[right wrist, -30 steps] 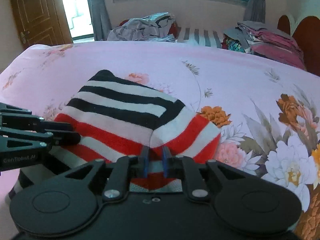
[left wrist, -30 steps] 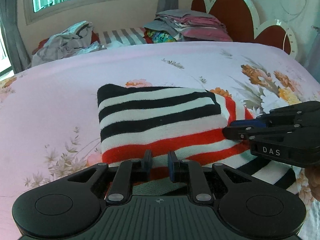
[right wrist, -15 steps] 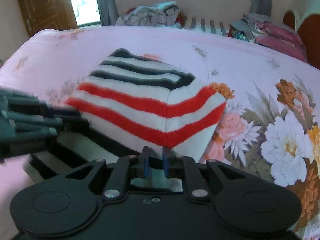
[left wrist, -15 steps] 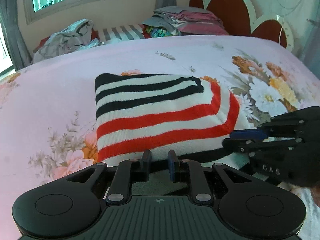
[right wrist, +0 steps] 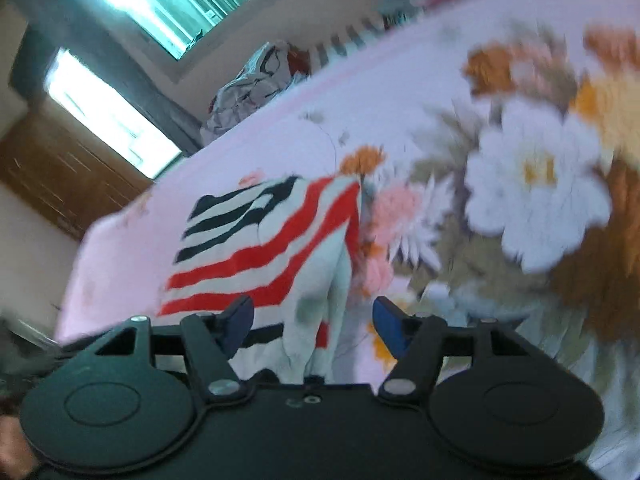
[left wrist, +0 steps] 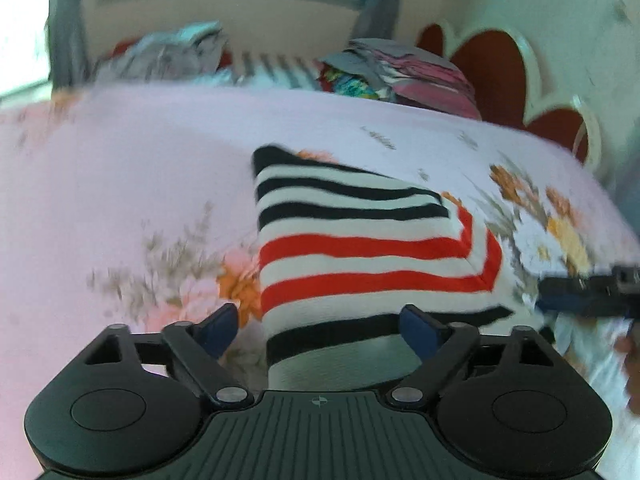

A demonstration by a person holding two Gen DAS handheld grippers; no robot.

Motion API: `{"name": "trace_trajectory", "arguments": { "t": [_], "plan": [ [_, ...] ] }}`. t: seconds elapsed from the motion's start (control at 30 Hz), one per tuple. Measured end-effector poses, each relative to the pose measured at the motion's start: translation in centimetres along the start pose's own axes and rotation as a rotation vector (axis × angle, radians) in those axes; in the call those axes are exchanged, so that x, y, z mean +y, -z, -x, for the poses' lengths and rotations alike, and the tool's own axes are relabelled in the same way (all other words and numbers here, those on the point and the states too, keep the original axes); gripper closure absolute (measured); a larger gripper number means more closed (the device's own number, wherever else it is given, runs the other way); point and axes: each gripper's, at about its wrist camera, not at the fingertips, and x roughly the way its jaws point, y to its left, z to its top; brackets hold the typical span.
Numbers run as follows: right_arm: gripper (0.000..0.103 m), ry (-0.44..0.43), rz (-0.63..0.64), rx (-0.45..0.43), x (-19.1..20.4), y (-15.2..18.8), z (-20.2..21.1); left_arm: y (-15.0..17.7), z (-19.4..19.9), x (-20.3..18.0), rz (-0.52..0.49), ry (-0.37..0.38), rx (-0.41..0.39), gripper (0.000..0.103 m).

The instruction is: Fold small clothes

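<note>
A folded striped knit garment (left wrist: 360,248), black, white and red, lies on the pink floral bedsheet (left wrist: 140,168). My left gripper (left wrist: 320,326) is open, its blue pads either side of the garment's near edge, holding nothing. My right gripper (right wrist: 312,322) is open and empty, tilted, at the garment's (right wrist: 260,248) near right corner. The right gripper's fingers (left wrist: 580,292) also show at the right edge of the left wrist view, beside the garment.
A pile of unfolded clothes (left wrist: 168,56) and a stack of folded clothes (left wrist: 400,72) lie at the far side of the bed. A red and white headboard (left wrist: 492,68) stands at the right. A wooden door (right wrist: 60,176) and a window (right wrist: 180,4) are behind.
Both grippers have opened and let go of the garment's edge, which now lies folded on the bed. Both have pulled back; the right one has tilted.
</note>
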Motion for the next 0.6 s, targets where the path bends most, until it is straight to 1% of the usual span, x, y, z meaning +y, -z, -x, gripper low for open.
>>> {"name": "trace_trajectory", "arguments": {
  "t": [0.1, 0.17, 0.23, 0.3, 0.37, 0.43, 0.47, 0.5, 0.6],
  "plan": [
    [0.037, -0.085, -0.081, 0.033, -1.6, 0.1, -1.0, 0.6, -1.7, 1.9, 0.121, 0.040, 0.047, 0.020],
    [0.035, -0.137, -0.144, 0.070, -2.6, 0.2, -2.0, 1.0, -2.6, 2.8, 0.208, 0.094, 0.062, 0.020],
    [0.035, -0.162, -0.178, 0.102, -3.4, 0.4, -2.9, 1.3, -3.1, 3.3, 0.260, 0.128, 0.067, 0.022],
    [0.035, -0.163, -0.167, 0.120, -3.7, 0.6, -3.6, 1.6, -3.5, 3.5, 0.284, 0.145, 0.071, 0.024],
    [0.036, -0.197, -0.180, 0.137, -4.0, 0.8, -4.1, 1.8, -3.8, 3.4, 0.297, 0.163, 0.073, 0.026],
    [0.041, -0.218, -0.173, 0.154, -3.7, 0.9, -4.9, 1.8, -4.0, 3.2, 0.297, 0.172, 0.073, 0.027],
    [0.048, -0.228, -0.170, 0.171, -3.5, 0.9, -5.6, 1.8, -4.1, 3.2, 0.297, 0.176, 0.076, 0.027],
    [0.051, -0.230, -0.162, 0.187, -3.0, 0.9, -6.3, 1.8, -4.3, 3.0, 0.298, 0.182, 0.079, 0.027],
    [0.051, -0.211, -0.102, 0.196, -1.7, 0.4, -6.9, 1.4, -4.4, 2.9, 0.297, 0.170, 0.083, 0.027]
  ]
}}
